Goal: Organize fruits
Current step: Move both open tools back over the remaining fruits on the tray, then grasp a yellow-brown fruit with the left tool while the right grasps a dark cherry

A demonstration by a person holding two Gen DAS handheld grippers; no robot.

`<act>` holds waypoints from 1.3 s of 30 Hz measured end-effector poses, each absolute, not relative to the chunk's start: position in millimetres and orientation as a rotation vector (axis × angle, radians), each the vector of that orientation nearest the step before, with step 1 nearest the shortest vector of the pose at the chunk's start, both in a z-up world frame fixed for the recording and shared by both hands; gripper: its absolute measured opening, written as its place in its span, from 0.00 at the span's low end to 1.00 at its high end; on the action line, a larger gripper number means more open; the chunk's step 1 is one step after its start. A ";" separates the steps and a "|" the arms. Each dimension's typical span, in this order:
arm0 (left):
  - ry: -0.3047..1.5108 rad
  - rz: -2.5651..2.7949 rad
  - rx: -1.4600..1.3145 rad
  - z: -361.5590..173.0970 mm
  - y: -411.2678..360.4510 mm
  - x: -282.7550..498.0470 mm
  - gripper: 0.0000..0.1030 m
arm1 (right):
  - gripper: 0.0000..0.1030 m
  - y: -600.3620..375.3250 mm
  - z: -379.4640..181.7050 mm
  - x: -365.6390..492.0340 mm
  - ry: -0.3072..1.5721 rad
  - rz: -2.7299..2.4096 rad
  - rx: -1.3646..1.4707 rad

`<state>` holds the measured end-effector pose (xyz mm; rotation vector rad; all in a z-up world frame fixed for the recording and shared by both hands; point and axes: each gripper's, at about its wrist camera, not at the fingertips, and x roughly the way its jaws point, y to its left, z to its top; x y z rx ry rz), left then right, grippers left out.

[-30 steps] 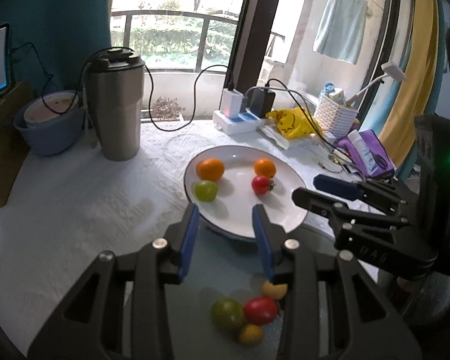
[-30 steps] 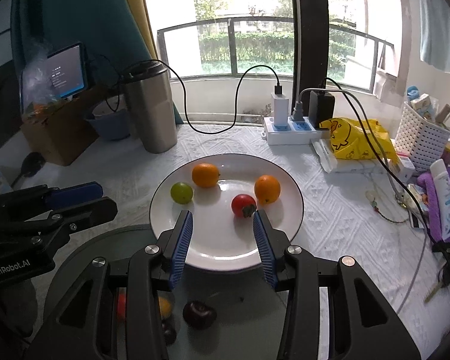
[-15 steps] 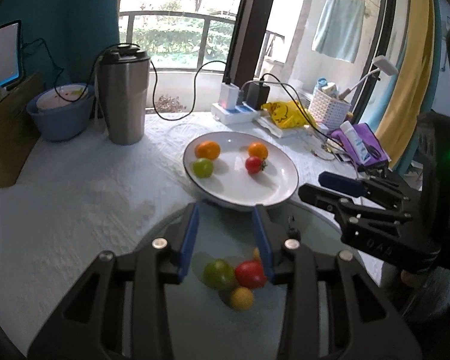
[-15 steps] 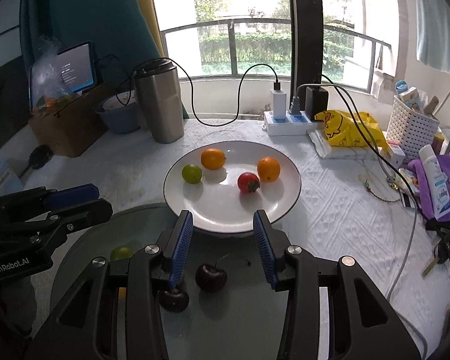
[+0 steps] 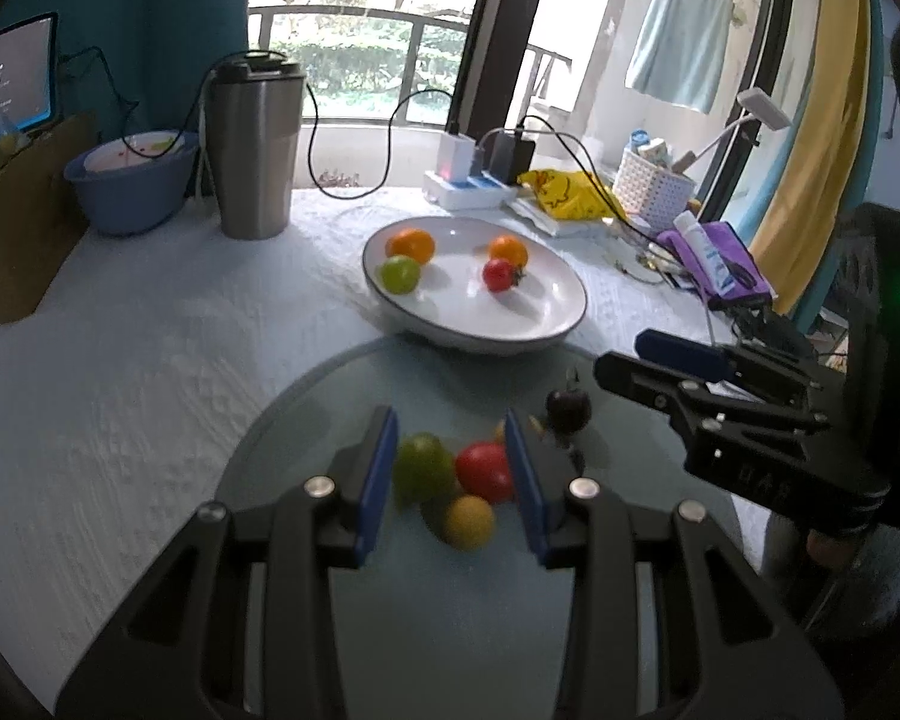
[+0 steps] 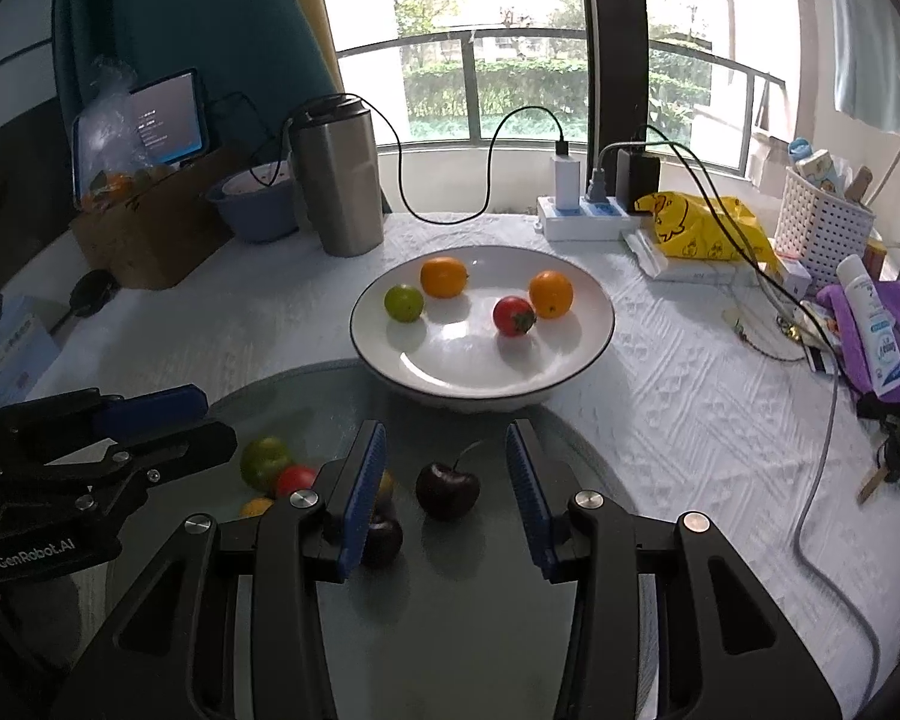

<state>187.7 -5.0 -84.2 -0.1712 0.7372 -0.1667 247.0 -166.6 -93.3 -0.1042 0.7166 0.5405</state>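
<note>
A white plate (image 5: 468,315) (image 6: 468,354) holds two oranges, a green tomato (image 6: 403,302) and a red tomato (image 6: 513,315). In front of it lies a round glass tray (image 5: 330,396) (image 6: 306,396). On it my left gripper (image 5: 450,474) hangs open over a green tomato (image 5: 423,468), a red tomato (image 5: 485,471) and a small yellow fruit (image 5: 469,521). My right gripper (image 6: 444,480) is open around a dark cherry (image 6: 447,489), its pads clear of it. A second cherry (image 6: 381,534) sits partly hidden behind its left finger.
A steel tumbler (image 6: 339,180) and a blue bowl (image 6: 252,207) stand at the back left. A power strip (image 6: 582,219) with cables, a yellow bag (image 6: 708,228), a white basket (image 6: 822,228) and a purple pouch (image 6: 870,312) crowd the right side.
Both grippers have drawn back from the white plate and sunk a little. The fruit on the glass tray now shows between their fingers. The jaw gaps are unchanged.
</note>
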 end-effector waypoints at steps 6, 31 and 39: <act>0.760 -0.168 -0.176 -94.6 -9.2 181.2 0.38 | 0.43 -165.5 -102.8 238.5 0.735 0.551 -0.103; 0.854 -0.162 -0.126 -124.4 -25.2 187.4 0.37 | 0.43 -150.9 -130.0 235.6 0.827 0.637 -0.103; 0.849 -0.177 -0.108 -125.2 -26.4 185.9 0.29 | 0.34 -145.1 -132.0 233.4 0.847 0.688 -0.115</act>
